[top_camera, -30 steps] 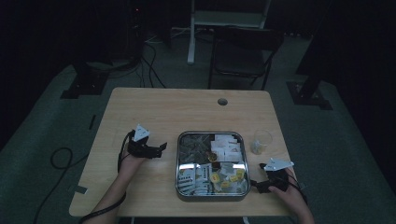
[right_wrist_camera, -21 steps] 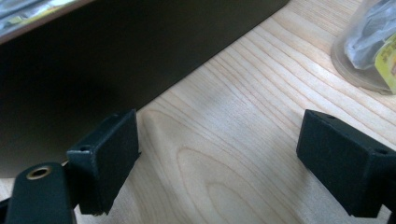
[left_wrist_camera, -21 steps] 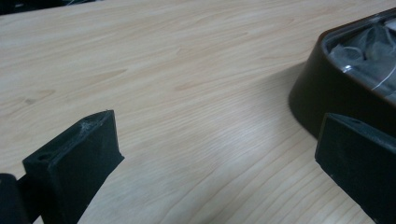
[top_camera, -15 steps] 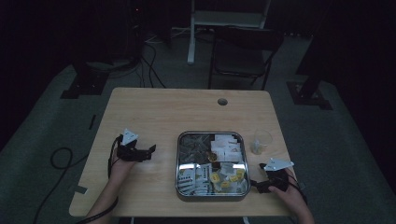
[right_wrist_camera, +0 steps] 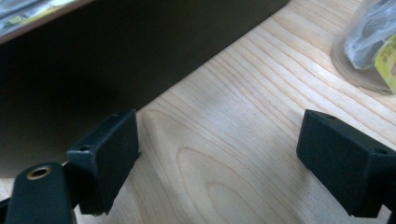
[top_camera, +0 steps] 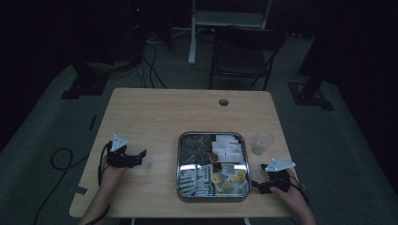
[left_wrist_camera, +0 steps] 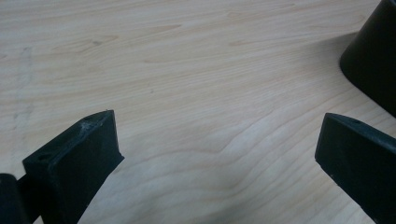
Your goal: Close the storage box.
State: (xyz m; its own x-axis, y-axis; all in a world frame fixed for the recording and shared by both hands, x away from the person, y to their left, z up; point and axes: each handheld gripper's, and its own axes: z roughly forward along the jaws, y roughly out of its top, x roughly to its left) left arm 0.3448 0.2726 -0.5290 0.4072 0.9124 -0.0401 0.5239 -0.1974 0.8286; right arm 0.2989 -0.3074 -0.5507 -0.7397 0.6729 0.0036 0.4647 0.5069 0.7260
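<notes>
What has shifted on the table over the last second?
The left claw drew back from beside the tray toward the person's near left edge of the table, open and empty. The right claw, tray and plastic cup stayed put.

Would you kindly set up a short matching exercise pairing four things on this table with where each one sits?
Things:
1. metal tray
2. clear cup
3. left tool
4. round hole

Places:
A. just right of the tray, near its far corner
B. on bare wood, left of the tray
C. near the table's far edge
D. middle of the table's near half, filled with packets

Pairs: 1-D, 2-A, 3-B, 4-C
</notes>
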